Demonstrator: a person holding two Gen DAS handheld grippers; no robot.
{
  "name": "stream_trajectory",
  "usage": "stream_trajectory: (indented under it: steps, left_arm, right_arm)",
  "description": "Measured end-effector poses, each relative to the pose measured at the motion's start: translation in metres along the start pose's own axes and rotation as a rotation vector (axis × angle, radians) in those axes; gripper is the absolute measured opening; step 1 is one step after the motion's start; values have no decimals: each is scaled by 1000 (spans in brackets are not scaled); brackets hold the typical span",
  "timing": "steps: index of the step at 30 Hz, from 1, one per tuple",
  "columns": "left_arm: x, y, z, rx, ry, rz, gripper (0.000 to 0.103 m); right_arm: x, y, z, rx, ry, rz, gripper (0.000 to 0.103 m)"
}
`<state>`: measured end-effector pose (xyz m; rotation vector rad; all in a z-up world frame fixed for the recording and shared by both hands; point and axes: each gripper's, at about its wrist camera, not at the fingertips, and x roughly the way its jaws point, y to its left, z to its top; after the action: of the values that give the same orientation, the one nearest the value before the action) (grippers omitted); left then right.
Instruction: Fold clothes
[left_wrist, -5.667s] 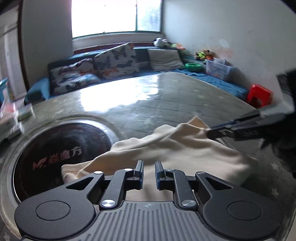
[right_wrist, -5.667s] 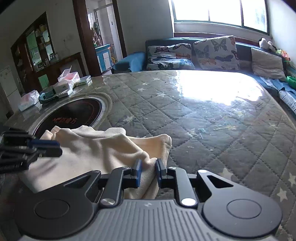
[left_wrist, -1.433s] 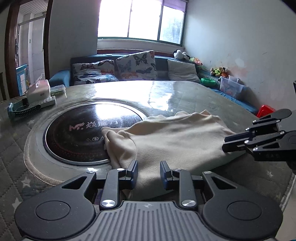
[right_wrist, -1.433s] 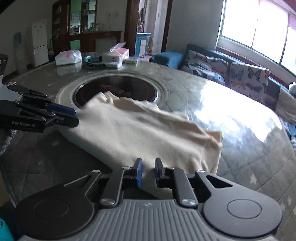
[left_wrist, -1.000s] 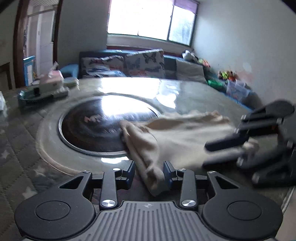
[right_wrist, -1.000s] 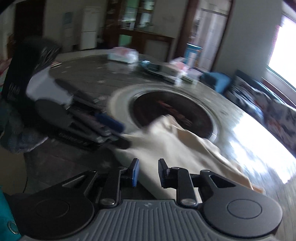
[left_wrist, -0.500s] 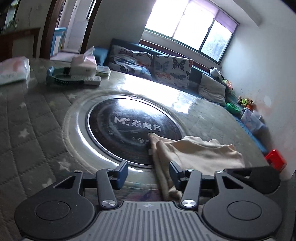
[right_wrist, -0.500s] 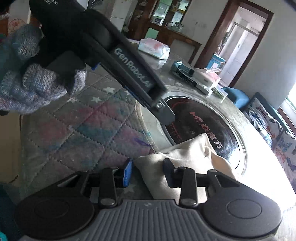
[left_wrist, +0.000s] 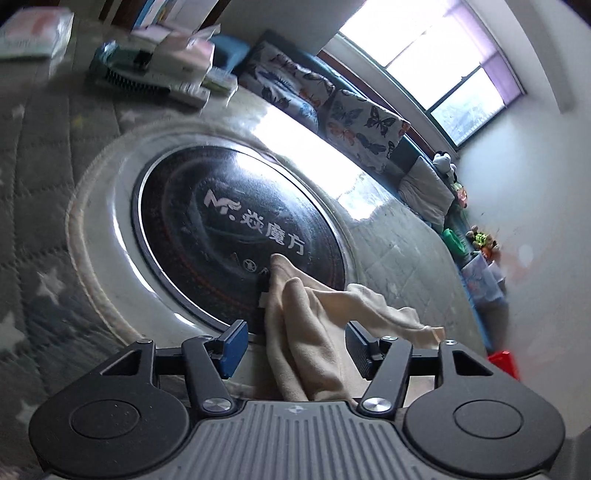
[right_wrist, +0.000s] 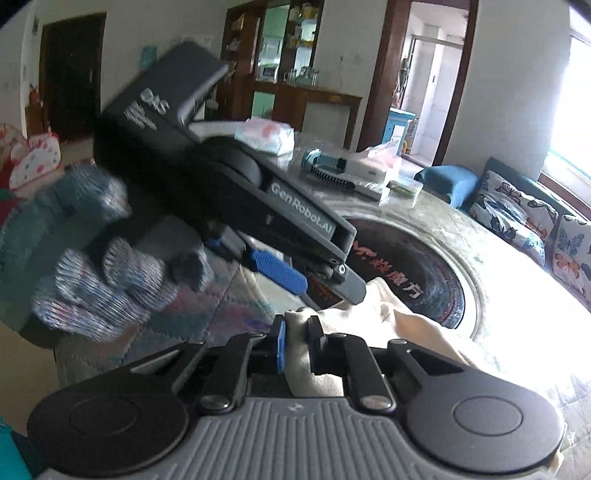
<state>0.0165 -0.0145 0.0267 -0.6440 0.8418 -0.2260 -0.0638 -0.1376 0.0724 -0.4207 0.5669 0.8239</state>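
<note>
On table (left_wrist: 44, 206), cloth (left_wrist: 306, 332) at hob's (left_wrist: 229, 221) five o'clock edge | right gripper (right_wrist: 297, 345) just clamped on corner | left gripper (left_wrist: 291, 347) just widened, straddling fold | advice: pinch before lifting.

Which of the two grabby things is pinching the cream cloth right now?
The right hand-held gripper: its jaws have just closed and now pinch a fold of the cream cloth. The left hand-held gripper stands open, having just widened, with cloth lying loose between its jaws.
</note>
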Motion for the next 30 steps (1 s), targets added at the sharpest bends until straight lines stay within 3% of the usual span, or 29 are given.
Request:
stream_trajectory:
  steps: [10, 12, 13, 15, 21, 23, 30]
  left_arm:
    - [19, -1, 1, -119, 64, -14, 59]
    - [22, 0, 1, -132, 68, -15, 36]
    - [23, 0, 0, -136, 71, -15, 33]
    - [24, 2, -1, -143, 74, -15, 17]
    - [23, 0, -3, -122, 52, -8, 15]
    - [23, -1, -3, -106, 48, -3, 15]
    - [24, -4, -4, -73, 41, 10, 15]
  right_arm:
    - [-13, -10, 0, 26, -50, 13, 9]
    - [-15, -10, -1, 27, -53, 20, 9]
    - [-15, -9, -2, 24, -54, 24, 9]
    - [-16, -9, -4, 25, -53, 33, 9]
    - [-23, -17, -9, 78, -61, 48, 15]
    - [-31, -24, -13, 111, -71, 30, 24]
    - [-52, -78, -44, 252, -25, -200, 25]
